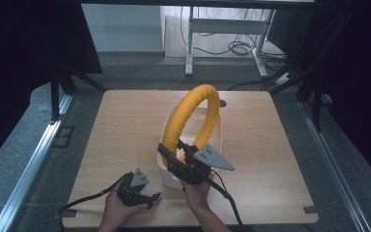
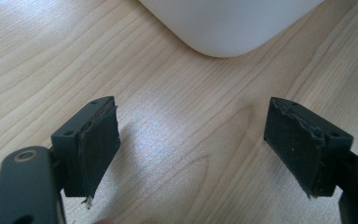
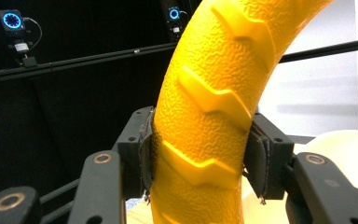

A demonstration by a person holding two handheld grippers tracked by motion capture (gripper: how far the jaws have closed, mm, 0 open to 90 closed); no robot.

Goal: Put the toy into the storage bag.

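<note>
A yellow ring with a rough, ridged skin stands upright over the white bin at the middle of the table. My right gripper is shut on the ring's near lower part; in the right gripper view both pads press the yellow ring from either side. My left gripper rests low near the table's front edge, left of the bin. In the left gripper view its jaws stand wide apart over bare wood, with a rounded corner of the white bin just ahead.
The wooden table sits between dark curtains, with metal rails on the floor at both sides. A white desk frame and floor cables lie beyond the far edge. Each gripper trails a black cable toward the front edge.
</note>
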